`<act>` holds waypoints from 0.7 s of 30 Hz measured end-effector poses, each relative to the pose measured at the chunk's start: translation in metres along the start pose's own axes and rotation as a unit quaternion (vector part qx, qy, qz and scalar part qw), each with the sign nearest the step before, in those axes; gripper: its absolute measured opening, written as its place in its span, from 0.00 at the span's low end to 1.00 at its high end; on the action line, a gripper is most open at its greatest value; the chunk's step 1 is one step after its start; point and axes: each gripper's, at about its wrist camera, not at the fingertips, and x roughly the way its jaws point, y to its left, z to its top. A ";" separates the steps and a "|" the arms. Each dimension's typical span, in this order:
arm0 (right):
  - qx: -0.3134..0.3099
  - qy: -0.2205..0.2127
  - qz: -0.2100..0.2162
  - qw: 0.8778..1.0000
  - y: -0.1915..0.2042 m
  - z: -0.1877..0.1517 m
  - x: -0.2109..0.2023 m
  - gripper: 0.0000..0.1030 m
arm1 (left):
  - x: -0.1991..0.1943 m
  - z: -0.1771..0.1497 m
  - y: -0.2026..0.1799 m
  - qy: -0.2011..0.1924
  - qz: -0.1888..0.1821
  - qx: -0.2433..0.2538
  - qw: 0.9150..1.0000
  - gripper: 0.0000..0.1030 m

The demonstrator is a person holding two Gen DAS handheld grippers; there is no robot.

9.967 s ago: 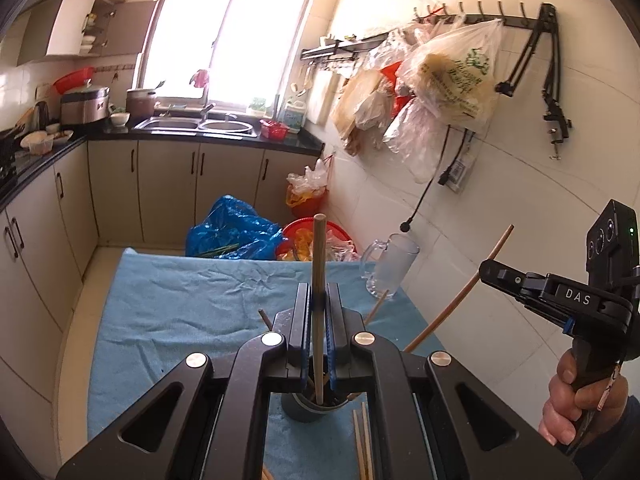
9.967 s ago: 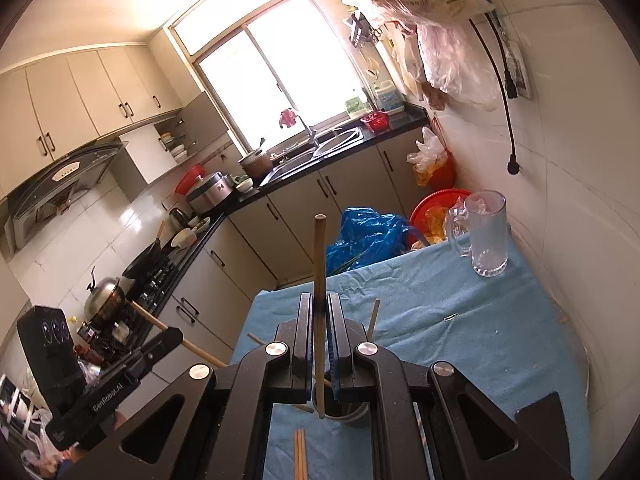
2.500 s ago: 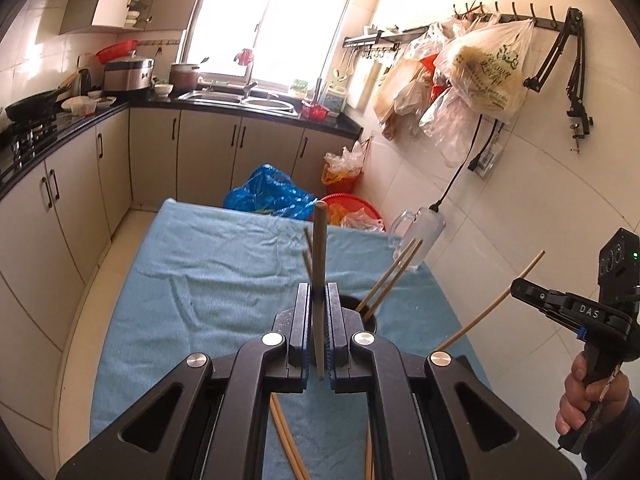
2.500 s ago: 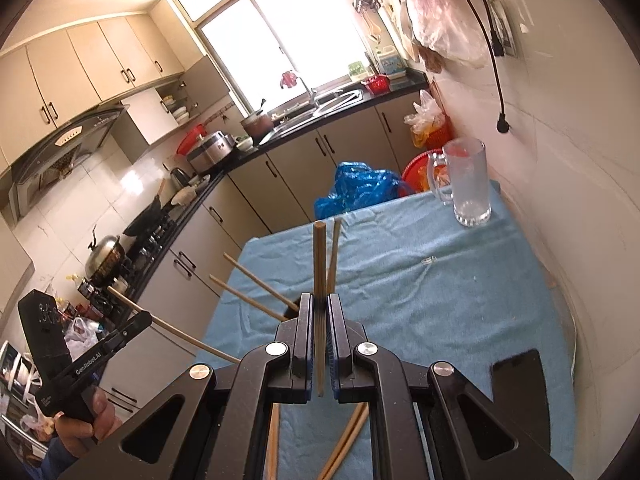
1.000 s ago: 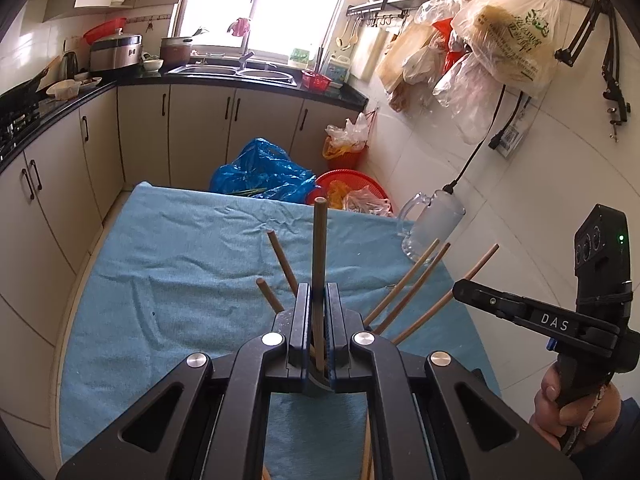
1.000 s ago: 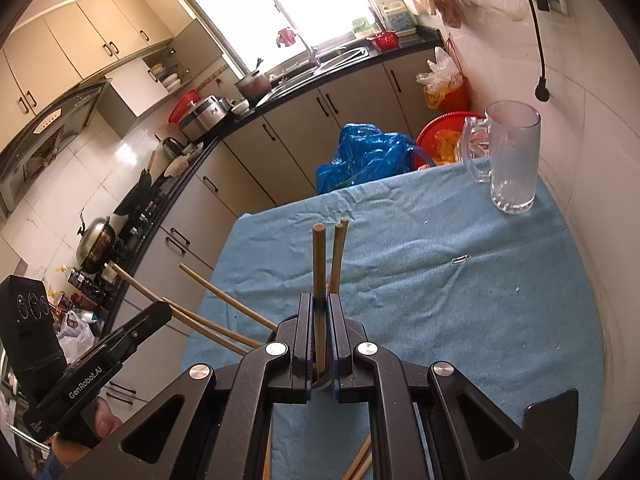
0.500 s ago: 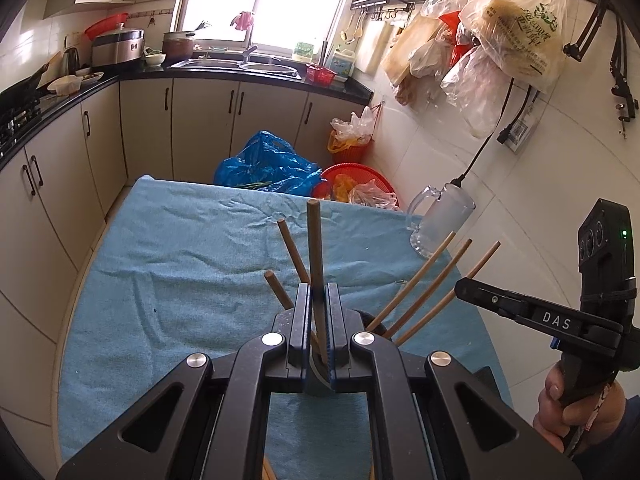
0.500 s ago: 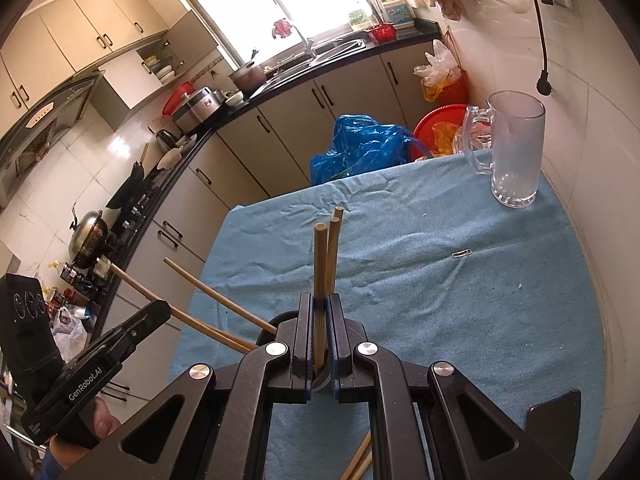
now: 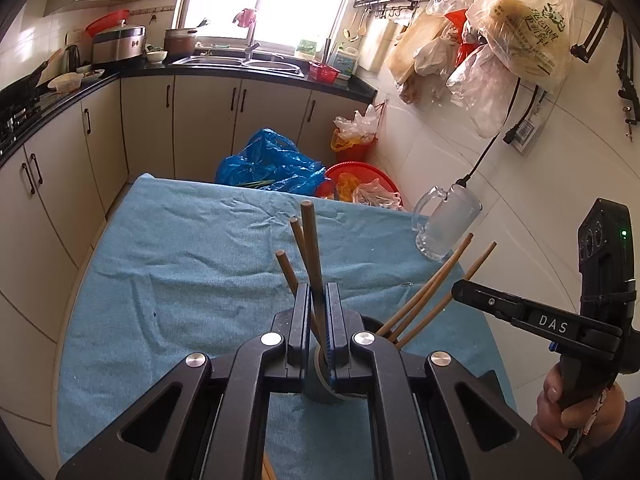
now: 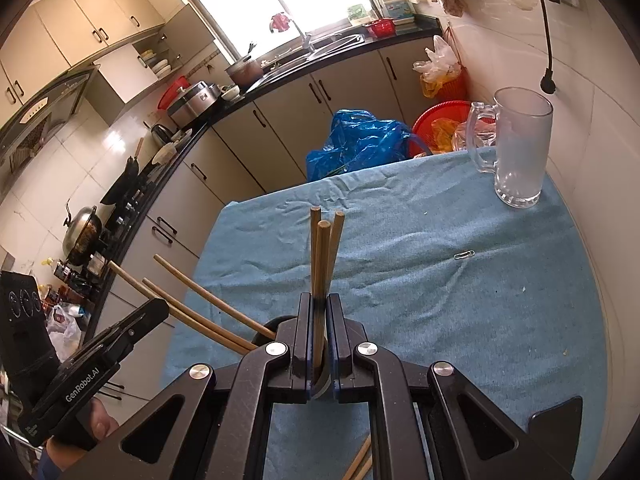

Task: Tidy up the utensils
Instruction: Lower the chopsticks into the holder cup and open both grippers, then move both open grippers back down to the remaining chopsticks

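My left gripper [image 9: 319, 300] is shut on a wooden chopstick [image 9: 311, 248] whose lower end reaches into a dark round holder [image 9: 332, 384] on the blue cloth. My right gripper [image 10: 319, 312] is shut on another chopstick [image 10: 321, 264] that also stands in the holder [image 10: 320, 384]. Several more chopsticks [image 9: 428, 296] lean out of the holder, and they also show in the right wrist view [image 10: 192, 304]. The right gripper shows at the right of the left wrist view [image 9: 456, 290], and the left gripper at the left of the right wrist view [image 10: 160, 308].
A glass mug [image 10: 518, 148] stands at the table's far right corner by the tiled wall. Loose chopsticks [image 10: 362, 460] lie on the blue cloth [image 10: 440, 280] under the grippers. A paper clip [image 10: 464, 255] lies mid-cloth. A blue bag [image 9: 272, 166] and a red basin [image 9: 360, 176] sit on the floor beyond.
Both grippers have come lower over the holder, each still shut on its chopstick. The left chopstick now tilts left, and its lower end sits deeper in the holder.
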 end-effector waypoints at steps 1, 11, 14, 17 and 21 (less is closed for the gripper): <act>0.000 0.001 0.000 1.000 0.000 0.001 0.001 0.07 | 0.000 0.001 0.000 -0.002 0.000 0.001 1.000 0.06; 0.000 -0.006 0.003 1.000 0.001 0.004 -0.009 0.07 | -0.008 0.008 0.002 -0.020 0.000 -0.003 1.000 0.25; -0.001 -0.014 0.003 1.000 0.002 0.005 -0.020 0.07 | -0.014 0.010 0.004 -0.026 0.004 -0.004 1.000 0.26; -0.004 -0.026 0.000 1.000 0.002 0.002 -0.035 0.13 | -0.029 0.012 0.005 -0.044 0.009 -0.009 0.999 0.34; -0.019 -0.051 -0.020 0.998 0.004 -0.007 -0.062 0.33 | -0.054 0.004 0.008 -0.068 0.018 -0.005 0.998 0.47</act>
